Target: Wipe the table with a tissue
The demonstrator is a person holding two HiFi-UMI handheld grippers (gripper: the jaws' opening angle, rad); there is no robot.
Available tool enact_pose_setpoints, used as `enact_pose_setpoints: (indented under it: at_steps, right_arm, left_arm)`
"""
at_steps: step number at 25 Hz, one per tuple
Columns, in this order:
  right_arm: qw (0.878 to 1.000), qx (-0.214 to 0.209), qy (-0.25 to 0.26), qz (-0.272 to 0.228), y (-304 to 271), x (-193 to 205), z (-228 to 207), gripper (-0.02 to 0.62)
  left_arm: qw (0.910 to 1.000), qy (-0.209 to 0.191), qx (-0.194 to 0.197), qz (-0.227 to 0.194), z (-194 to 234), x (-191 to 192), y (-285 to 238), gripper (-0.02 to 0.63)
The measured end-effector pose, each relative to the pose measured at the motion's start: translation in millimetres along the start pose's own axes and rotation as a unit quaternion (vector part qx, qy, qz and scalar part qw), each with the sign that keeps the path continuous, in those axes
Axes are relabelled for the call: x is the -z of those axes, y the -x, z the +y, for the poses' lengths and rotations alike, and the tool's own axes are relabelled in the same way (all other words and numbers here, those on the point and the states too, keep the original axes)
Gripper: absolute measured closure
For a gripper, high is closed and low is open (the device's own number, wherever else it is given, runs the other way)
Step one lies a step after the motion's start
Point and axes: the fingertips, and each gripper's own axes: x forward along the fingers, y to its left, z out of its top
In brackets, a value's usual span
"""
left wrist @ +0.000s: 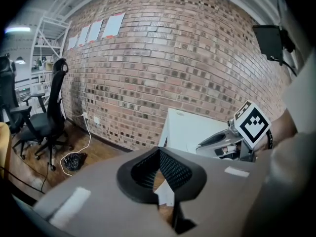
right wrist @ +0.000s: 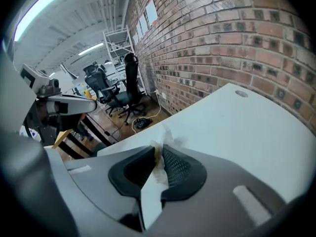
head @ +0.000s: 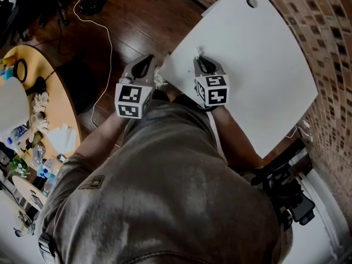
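The crumpled white paper tissue (right wrist: 149, 194) sits pinched in the right hand-held gripper (right wrist: 159, 154), whose jaws are closed on it at the near corner of the white rectangular desk (head: 258, 65). The left hand-held gripper (left wrist: 159, 177), beside the desk's edge, nips a small white tissue scrap (left wrist: 165, 194).

The head view looks steeply down onto the white table (head: 264, 70). Both gripper views, low and near, face the brick wall (left wrist: 173, 58) and also show this table.
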Motion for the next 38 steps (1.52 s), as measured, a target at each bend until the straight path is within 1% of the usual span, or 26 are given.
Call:
enact_pose_setpoints:
  at_steps: [7, 12, 17, 21, 25, 31, 35, 38]
  right_arm:
    - [0.999, 0.023, -0.027, -0.016, 21, 8, -26, 0.531]
    - [0.998, 0.030, -0.058, -0.022, 33, 20, -41, 0.531]
    - [0.996, 0.031, -0.081, -0.015, 29, 37, -49, 0.531]
    - [0.996, 0.029, -0.081, -0.016, 29, 37, -48, 0.531]
    - [0.997, 0.023, -0.071, -0.011, 26, 37, -37, 0.531]
    - [0.999, 0.009, -0.048, -0.009, 18, 32, 4, 0.531]
    - [0.999, 0.001, -0.043, -0.006, 15, 31, 10, 0.531]
    - [0.999, -0.003, -0.038, -0.004, 11, 29, 18, 0.531]
  left_arm:
    - [0.9997, -0.018, 0.015, 0.001, -22, -4, -6, 0.604]
    - [0.9993, -0.031, 0.023, -0.002, -36, -11, -9, 0.604]
    - [0.9991, -0.037, 0.021, -0.004, -39, -13, -6, 0.604]
    - [0.9994, -0.031, 0.016, -0.007, -37, -10, -2, 0.604]
    - [0.9994, -0.031, 0.010, -0.007, -29, -7, 7, 0.604]
    - [0.9995, -0.028, 0.007, -0.015, -8, 2, 28, 0.604]
    - [0.9995, -0.027, 0.007, -0.014, -7, 2, 28, 0.604]
    - [0.9998, -0.016, 0.004, -0.012, -1, 6, 32, 0.604]
